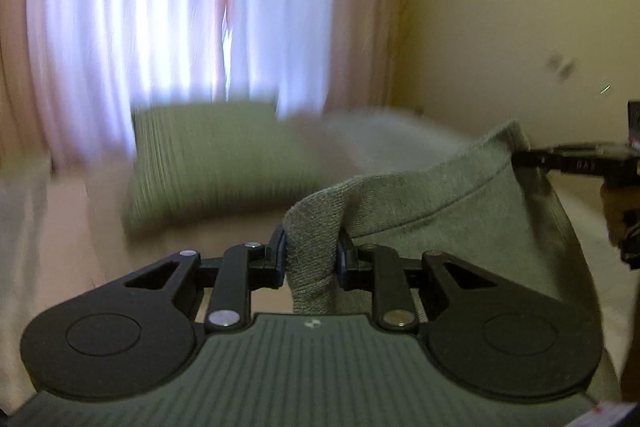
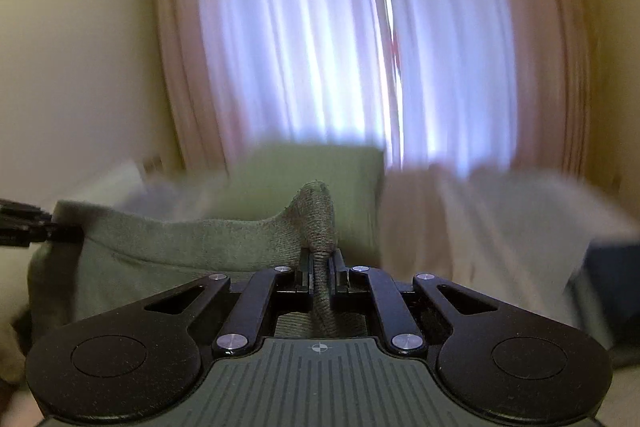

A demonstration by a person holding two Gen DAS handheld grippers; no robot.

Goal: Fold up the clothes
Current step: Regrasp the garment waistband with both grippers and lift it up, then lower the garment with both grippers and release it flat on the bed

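Observation:
A grey-green knit garment (image 1: 440, 211) hangs stretched between both grippers, lifted above the bed. My left gripper (image 1: 312, 257) is shut on a bunched corner of it. In the left wrist view the right gripper (image 1: 532, 159) shows at the far right, clamped on the garment's other corner, with a hand behind it. In the right wrist view my right gripper (image 2: 320, 273) is shut on a twisted fold of the same garment (image 2: 180, 239), and the left gripper (image 2: 60, 233) grips its far edge at the left. The garment's lower part hangs out of sight.
A green ribbed pillow (image 1: 208, 163) lies on the bed ahead, also seen as the pillow (image 2: 312, 179) in the right wrist view. Pale bedding (image 2: 480, 227) lies to its right. Pink curtains (image 1: 160, 27) cover a bright window; a cream wall (image 1: 520, 27) stands at the right. The background is motion-blurred.

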